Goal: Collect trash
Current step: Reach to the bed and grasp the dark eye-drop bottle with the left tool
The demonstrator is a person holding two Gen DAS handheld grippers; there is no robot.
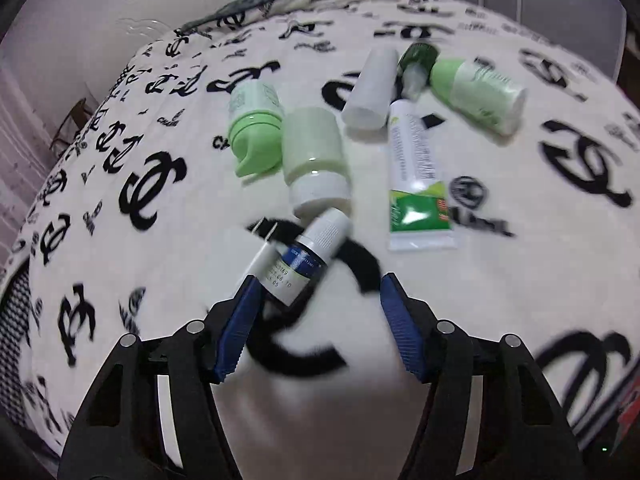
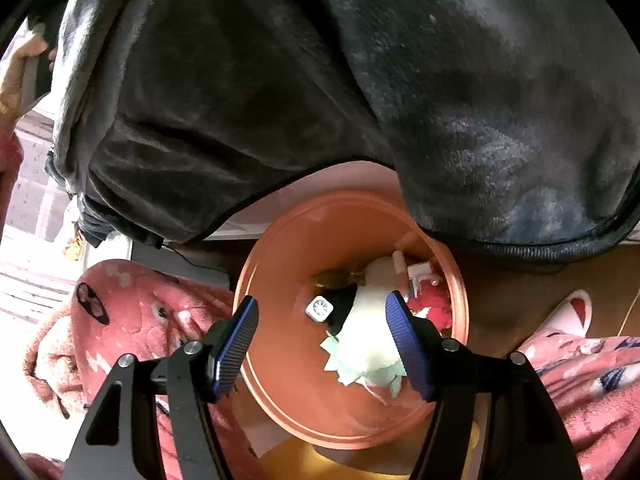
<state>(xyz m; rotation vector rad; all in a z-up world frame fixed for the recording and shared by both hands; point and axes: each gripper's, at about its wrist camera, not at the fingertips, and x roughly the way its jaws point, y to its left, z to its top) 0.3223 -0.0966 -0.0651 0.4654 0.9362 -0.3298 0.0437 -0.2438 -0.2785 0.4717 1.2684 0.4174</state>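
**Left claw lining up on the little blue bottle, right one parked over the bin**

The left gripper (image 1: pixel 316 284) is spread wide and empty, with the small blue bottle (image 1: pixel 302 262) lying tilted on the blanket (image 1: pixel 500 288), touching its left finger. My guess is it's open that wide to straddle the bottle. More trash sits just beyond: green cap (image 1: pixel 254 128), pale jar (image 1: pixel 316 156), tube (image 1: pixel 418 176). The right gripper (image 2: pixel 322 310) hangs open and empty over the orange bin (image 2: pixel 280 264), which already holds scraps.
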